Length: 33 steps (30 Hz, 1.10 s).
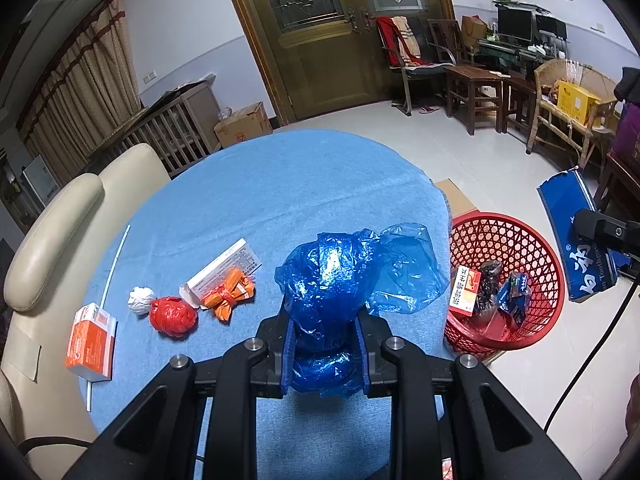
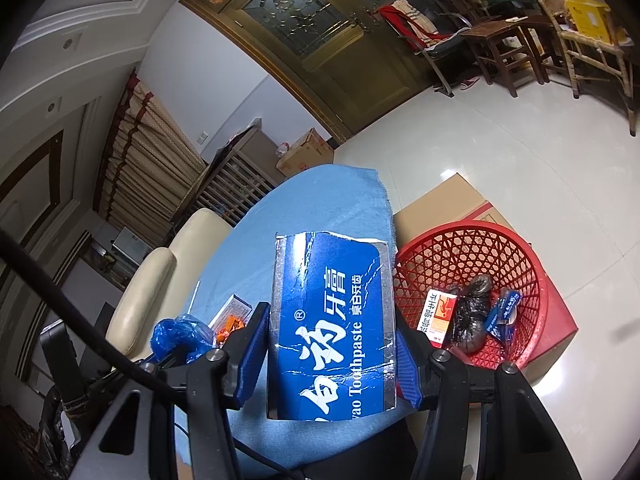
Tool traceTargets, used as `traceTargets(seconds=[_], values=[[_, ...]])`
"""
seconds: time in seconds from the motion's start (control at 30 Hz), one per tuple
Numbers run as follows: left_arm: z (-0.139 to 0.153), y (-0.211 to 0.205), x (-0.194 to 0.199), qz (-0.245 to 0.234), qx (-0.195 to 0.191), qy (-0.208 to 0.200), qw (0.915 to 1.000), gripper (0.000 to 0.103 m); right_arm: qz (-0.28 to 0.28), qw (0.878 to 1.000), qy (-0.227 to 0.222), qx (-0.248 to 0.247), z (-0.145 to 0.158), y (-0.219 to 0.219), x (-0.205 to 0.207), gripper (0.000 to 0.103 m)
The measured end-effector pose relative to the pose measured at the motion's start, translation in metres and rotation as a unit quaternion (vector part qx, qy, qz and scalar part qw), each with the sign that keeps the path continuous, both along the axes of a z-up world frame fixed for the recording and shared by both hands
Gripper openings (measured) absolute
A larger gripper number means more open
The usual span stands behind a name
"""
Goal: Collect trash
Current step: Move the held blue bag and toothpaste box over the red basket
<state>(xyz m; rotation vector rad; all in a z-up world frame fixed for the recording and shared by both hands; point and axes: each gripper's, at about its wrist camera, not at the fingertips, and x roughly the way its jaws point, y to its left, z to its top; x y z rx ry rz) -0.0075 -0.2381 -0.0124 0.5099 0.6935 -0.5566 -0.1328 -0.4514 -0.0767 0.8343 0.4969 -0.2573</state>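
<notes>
Left gripper pinches the blue bag over the bench, lifted clear for the basket. Right gripper clamps my toothpaste box across its narrow sides, long axis running away from me, torn end pointing up, left of the basket.

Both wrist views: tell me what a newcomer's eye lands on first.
The left gripper is clamped on a crumpled blue plastic bag above the blue-clothed table. The right gripper grips a blue toothpaste box beside the red plastic mesh basket, which already holds trash.
</notes>
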Motion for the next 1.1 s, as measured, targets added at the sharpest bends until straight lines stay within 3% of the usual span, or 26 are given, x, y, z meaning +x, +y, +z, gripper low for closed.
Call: traceTargets(seconds=[0.6, 0.83, 1.1], values=[[-0.004, -0.044, -0.024, -0.051, 0.031, -0.025, 0.9979, 0.028, -0.029, 0.999, -0.013, 0.033, -0.012, -0.022, -0.03, 0.06], [-0.009, -0.082, -0.018, -0.101, 0.02, 0.013, 0.9946, 0.028, -0.05, 0.998, -0.012, 0.045, -0.019, -0.034, -0.042, 0.06], [-0.011, -0.106, -0.032, -0.135, 0.027, 0.0, 0.9905, 0.028, -0.073, 0.995, -0.007, 0.065, -0.03, -0.051, -0.054, 0.06]])
